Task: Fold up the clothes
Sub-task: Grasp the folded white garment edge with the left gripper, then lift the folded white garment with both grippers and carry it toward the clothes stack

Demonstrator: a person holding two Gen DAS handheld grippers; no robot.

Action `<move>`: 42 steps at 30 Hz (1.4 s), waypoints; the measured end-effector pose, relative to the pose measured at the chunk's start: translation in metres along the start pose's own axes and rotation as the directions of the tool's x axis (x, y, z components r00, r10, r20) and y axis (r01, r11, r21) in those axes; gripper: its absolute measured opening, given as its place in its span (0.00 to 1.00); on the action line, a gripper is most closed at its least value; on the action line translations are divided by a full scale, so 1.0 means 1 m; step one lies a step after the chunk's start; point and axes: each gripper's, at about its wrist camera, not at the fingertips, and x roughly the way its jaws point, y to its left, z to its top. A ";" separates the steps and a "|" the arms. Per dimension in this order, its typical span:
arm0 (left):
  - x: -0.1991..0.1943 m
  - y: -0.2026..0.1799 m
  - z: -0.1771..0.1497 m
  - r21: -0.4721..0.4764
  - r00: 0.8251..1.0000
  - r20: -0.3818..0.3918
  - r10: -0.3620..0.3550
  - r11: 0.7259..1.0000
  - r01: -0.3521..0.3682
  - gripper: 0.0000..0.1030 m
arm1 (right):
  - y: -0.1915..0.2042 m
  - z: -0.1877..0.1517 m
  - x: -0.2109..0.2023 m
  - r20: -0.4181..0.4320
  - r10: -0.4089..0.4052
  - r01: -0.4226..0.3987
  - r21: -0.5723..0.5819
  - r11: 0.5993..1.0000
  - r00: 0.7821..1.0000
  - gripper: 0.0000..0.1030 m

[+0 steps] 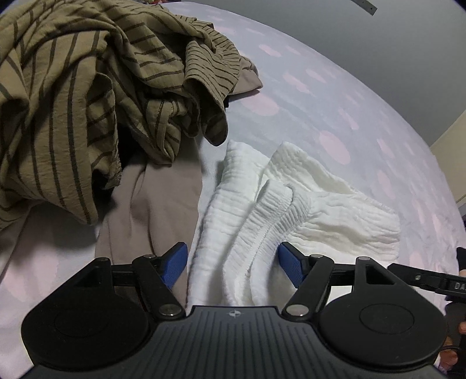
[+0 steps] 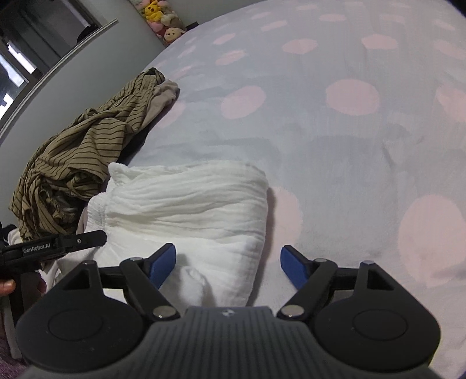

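A white crinkled garment [image 1: 279, 204] with an elastic waistband lies bunched on the bed. My left gripper [image 1: 234, 262] hangs over its near end, and the cloth runs between the blue pads [image 1: 177, 262], which stand wide apart and do not press on it. In the right wrist view the white garment [image 2: 189, 204] shows as a folded bundle. My right gripper [image 2: 228, 263] is open over its near right corner, with cloth lying loose beside the left pad [image 2: 163, 262] and bare sheet by the other.
An olive striped garment [image 1: 87, 87] lies crumpled to the left on a beige one [image 1: 151, 210]; the same olive striped garment [image 2: 87, 154] shows in the right wrist view. The bed sheet [image 2: 335, 140] is pale blue with pink dots. Plush toys [image 2: 163, 20] sit at the far wall.
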 end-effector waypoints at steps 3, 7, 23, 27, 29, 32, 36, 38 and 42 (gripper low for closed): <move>0.005 0.003 0.003 -0.013 0.999 0.005 -0.034 0.999 0.034 0.66 | -0.003 0.000 0.005 -0.004 0.014 -0.014 0.014 1.000 1.000 0.80; 0.012 0.006 0.003 -0.030 0.997 0.009 -0.071 0.997 0.071 0.65 | -0.003 -0.001 0.009 0.000 0.028 -0.028 0.000 1.000 1.000 0.79; -0.008 -0.018 -0.012 0.023 0.993 0.107 -0.056 0.998 0.054 0.23 | 0.003 -0.005 -0.003 0.062 0.090 -0.090 0.004 0.996 0.994 0.22; -0.025 -0.027 -0.013 0.035 0.987 0.148 -0.059 0.998 0.055 0.22 | 0.009 -0.004 -0.020 0.095 0.103 -0.103 0.000 0.995 0.990 0.21; -0.035 -0.032 -0.014 0.039 0.984 0.170 -0.063 0.998 0.057 0.22 | 0.012 -0.005 -0.028 0.110 0.108 -0.109 0.000 0.994 0.988 0.20; -0.055 -0.042 -0.016 0.054 0.978 0.201 -0.063 0.997 0.053 0.22 | 0.017 -0.008 -0.045 0.137 0.120 -0.120 -0.010 0.993 0.983 0.20; -0.081 -0.064 -0.016 0.098 0.966 0.243 -0.087 0.993 0.065 0.21 | 0.020 -0.012 -0.075 0.185 0.127 -0.126 -0.019 0.992 0.975 0.20; -0.094 -0.081 -0.014 0.138 0.959 0.261 -0.111 0.987 0.077 0.21 | 0.020 -0.014 -0.095 0.218 0.126 -0.125 -0.018 0.992 0.968 0.20; -0.113 -0.125 -0.009 0.224 0.944 0.276 -0.180 0.967 0.119 0.21 | 0.010 -0.018 -0.144 0.306 0.109 -0.109 -0.015 0.994 0.946 0.20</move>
